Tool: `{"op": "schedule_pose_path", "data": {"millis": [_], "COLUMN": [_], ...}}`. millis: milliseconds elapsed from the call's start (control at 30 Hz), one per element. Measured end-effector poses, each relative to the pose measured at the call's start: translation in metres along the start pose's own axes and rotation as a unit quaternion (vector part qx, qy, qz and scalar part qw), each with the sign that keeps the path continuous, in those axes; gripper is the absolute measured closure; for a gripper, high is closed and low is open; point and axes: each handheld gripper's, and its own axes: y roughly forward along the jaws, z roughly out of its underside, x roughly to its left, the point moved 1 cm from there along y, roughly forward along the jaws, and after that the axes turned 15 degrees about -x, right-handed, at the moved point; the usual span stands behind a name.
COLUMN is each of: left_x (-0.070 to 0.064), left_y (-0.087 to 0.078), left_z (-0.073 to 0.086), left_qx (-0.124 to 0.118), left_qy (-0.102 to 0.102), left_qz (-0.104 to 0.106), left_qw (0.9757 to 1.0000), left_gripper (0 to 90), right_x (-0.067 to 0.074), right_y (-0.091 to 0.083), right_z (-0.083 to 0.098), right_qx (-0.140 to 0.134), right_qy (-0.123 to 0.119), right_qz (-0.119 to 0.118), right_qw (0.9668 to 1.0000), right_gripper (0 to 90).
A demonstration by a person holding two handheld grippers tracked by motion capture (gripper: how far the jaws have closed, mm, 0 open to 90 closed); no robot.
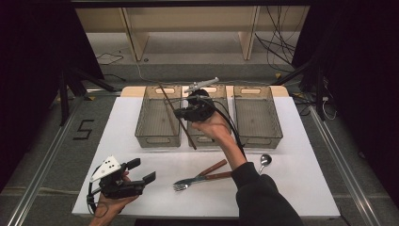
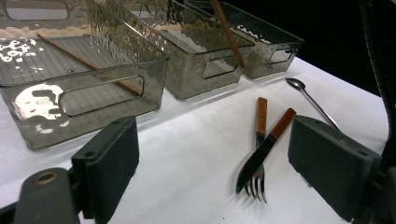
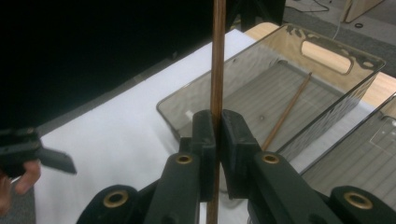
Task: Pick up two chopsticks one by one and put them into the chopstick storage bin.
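My right gripper (image 1: 182,113) (image 3: 217,123) is raised over the near edge of the left and middle bins, shut on a brown wooden chopstick (image 1: 181,121) (image 3: 218,60). The stick runs slantwise in the high view, its lower end past the bins' front. It also crosses the top of the left gripper view as the held chopstick (image 2: 229,32). A second chopstick (image 3: 286,111) (image 2: 84,63) lies inside the left bin (image 1: 158,140) (image 2: 93,100). My left gripper (image 1: 142,170) (image 2: 215,154) rests at the table's front left, jaws open with nothing between them.
Three clear grey bins stand in a row at the back: left, middle bin (image 1: 207,141) and right bin (image 1: 258,139). A wooden-handled fork and knife (image 1: 202,178) (image 2: 261,149) lie crossed near the front centre, with a spoon (image 1: 264,161) (image 2: 310,100) to their right.
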Motion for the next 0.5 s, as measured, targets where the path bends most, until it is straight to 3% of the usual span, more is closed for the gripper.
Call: {"op": "schedule_pose_path", "data": {"millis": [500], "left_x": [0.000], "left_y": [-0.001], "left_z": [-0.001], "left_qx": [-0.004], "left_qy": [0.000], "left_qz": [0.002], "left_qw": [1.0000], "left_gripper": [16.0], "right_x": [-0.008], "right_y": [0.032], "right_z": [-0.023], "right_qx": [-0.023], "right_qy": [0.026], "right_qz": [0.029], "right_qw": [0.9990], "right_gripper": [85.1]}}
